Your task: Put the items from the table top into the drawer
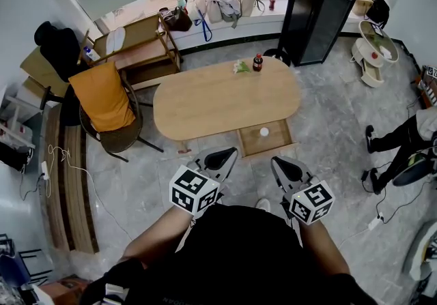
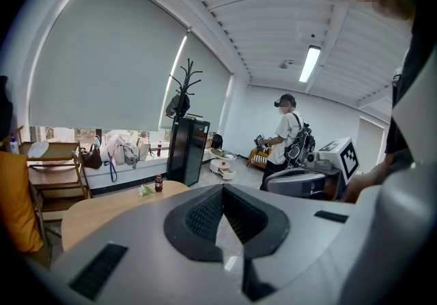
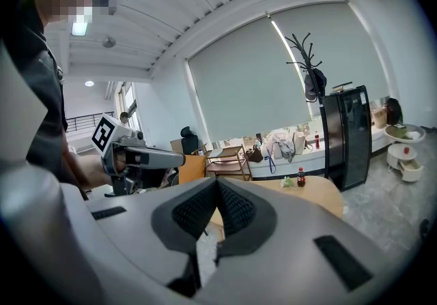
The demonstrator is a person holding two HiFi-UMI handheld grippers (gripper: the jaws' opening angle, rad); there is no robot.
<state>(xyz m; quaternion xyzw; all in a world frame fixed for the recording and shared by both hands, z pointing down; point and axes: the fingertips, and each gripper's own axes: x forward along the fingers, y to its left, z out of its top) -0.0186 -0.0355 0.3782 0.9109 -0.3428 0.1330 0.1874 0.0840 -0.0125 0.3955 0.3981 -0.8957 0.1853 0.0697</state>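
Note:
A small dark cola bottle (image 1: 257,62) stands at the far edge of the oval wooden table (image 1: 205,109), with a crumpled green-and-white item (image 1: 240,66) just left of it. The drawer (image 1: 278,144) is pulled out from the table's near side and has a small white round thing (image 1: 264,132) in it. My left gripper (image 1: 222,157) and right gripper (image 1: 287,168) hover side by side close to my body, short of the table, both shut and empty. The bottle (image 2: 158,183) and green item (image 2: 145,190) show far off in the left gripper view, as do the bottle (image 3: 300,177) and green item (image 3: 287,181) in the right gripper view.
A chair draped with orange cloth (image 1: 102,95) stands left of the table, a wooden shelf cart (image 1: 136,48) behind it. A black cabinet (image 1: 317,13) is at the back right. One person's legs (image 1: 399,138) are at the right; another person with a backpack (image 2: 288,136) stands further off.

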